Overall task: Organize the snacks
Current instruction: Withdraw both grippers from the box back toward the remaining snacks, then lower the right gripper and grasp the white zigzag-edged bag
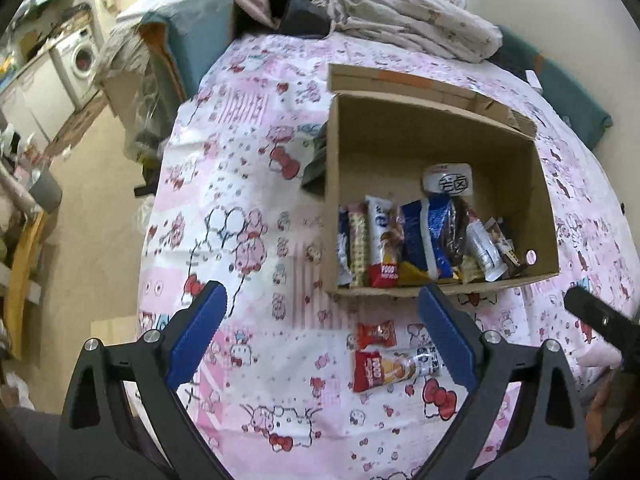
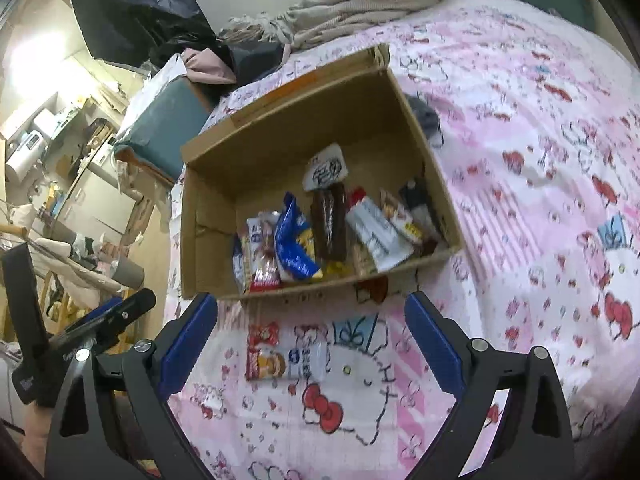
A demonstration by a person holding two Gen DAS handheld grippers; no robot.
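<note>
Closest to my lens, my left gripper [image 1: 322, 330] has its blue-padded fingers spread wide with nothing between them, hovering over the pink cartoon bedsheet [image 1: 248, 160]. My right gripper [image 2: 312, 340] is spread just as wide and holds nothing either.

Just past the fingertips, two snacks lie loose on the sheet: a small red packet [image 1: 376, 334] and, right below it, a longer red and white wrapper [image 1: 396, 368]. In the right view I see the same pair, the small red packet [image 2: 263, 334] touching the top of the longer one [image 2: 286, 362].

Beyond them sits an open cardboard box [image 1: 436, 128] on the bed. Its near side is lined with snacks standing and leaning against each other: a blue bag [image 1: 424, 236], a dark brown bar [image 2: 329, 222], and white wrappers. One white packet with black characters [image 1: 448, 178] lies apart, further back on the box floor.

A rumpled blanket [image 1: 412, 20] is heaped at the far end of the bed.
</note>
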